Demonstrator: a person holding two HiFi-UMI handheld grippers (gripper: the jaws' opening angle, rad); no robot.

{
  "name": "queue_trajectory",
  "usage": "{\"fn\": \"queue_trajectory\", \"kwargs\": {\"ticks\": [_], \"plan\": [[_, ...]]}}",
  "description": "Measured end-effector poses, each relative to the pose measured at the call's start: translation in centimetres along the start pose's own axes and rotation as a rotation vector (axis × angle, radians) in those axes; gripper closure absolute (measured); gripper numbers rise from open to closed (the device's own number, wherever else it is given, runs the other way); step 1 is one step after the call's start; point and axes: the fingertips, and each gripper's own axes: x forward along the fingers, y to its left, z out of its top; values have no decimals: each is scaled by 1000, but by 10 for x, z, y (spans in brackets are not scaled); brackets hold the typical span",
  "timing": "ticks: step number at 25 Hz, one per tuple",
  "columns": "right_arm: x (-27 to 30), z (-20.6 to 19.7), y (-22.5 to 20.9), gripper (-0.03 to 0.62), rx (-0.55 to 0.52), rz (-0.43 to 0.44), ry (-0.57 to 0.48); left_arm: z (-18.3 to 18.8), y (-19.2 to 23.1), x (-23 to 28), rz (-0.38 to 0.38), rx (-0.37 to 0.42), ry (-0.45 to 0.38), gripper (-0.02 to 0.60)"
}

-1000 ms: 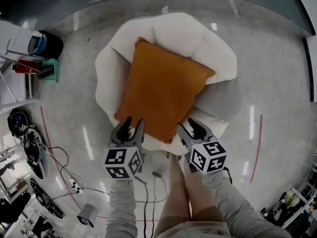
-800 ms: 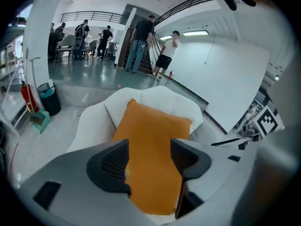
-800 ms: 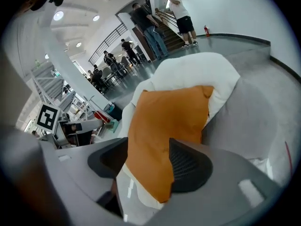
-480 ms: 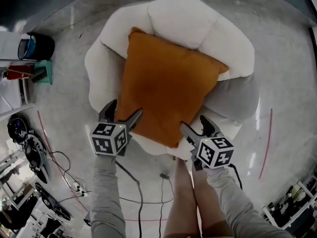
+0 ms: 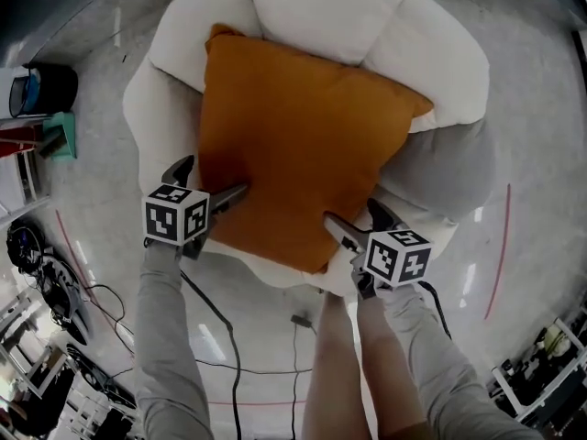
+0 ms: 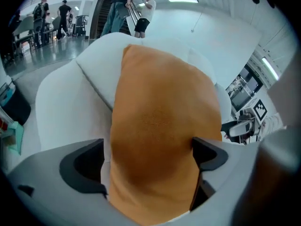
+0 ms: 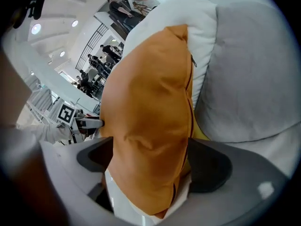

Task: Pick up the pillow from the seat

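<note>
1. Pillow (image 5: 293, 145): an orange square lying flat on the white padded seat (image 5: 367, 26). Its far corners sit against the seat's back and its nearest corner reaches the front edge.
2. At the pillow's left edge the left gripper (image 5: 215, 174) points down and inward. Its jaws are wide apart and have just been opening.
3. In the left gripper view the pillow's edge stands between those jaws. The cloth touches the right-hand one, and a strip of white seat shows beside the other.
4. Near the pillow's front corner, on its right edge, the right gripper (image 5: 351, 211) also points down at it. Its jaws are apart and have just been opening.
5. In the right gripper view the pillow's seamed edge fills most of the gap between the jaws. The cloth looks loose rather than squeezed.
6. A grey cushion (image 5: 440, 168) lies on the seat's right side, just beside the pillow and partly under its edge.
7. Each gripper's marker cube faces up, held out on a grey sleeve (image 5: 160, 337).
8. Around the seat is a glossy grey floor (image 5: 532, 136) with cables (image 5: 220, 319) beside the person's legs and a red line (image 5: 500, 246) at the right.
9. People stand far off in the background of both gripper views.
</note>
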Motion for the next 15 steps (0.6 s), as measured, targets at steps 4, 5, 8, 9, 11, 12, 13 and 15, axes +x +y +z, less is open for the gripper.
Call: {"fn": "queue_trajectory", "kwargs": {"ticks": [4, 5, 8, 9, 11, 12, 13, 15], "plan": [[21, -4, -15, 105, 14, 30, -9, -1, 5, 21, -57, -17, 40, -8], [26, -4, -17, 103, 24, 42, -11, -2, 5, 25, -77, -31, 47, -8], [43, -8, -23, 30, 32, 93, 22, -5, 2, 35, -146, -80, 64, -8], [47, -10, -25, 20, 31, 108, 38, -6, 0, 39, -164, -93, 68, -8], [55, -11, -26, 20, 31, 135, 60, -6, -3, 43, -181, -105, 66, -8], [58, -11, -25, 20, 32, 146, 68, -6, -4, 43, -184, -105, 60, -8], [62, -10, -24, 20, 34, 154, 77, -6, -5, 43, -187, -105, 54, -6], [66, -8, -24, 22, 37, 164, 93, -5, -8, 43, -202, -101, 53, -4]]}}
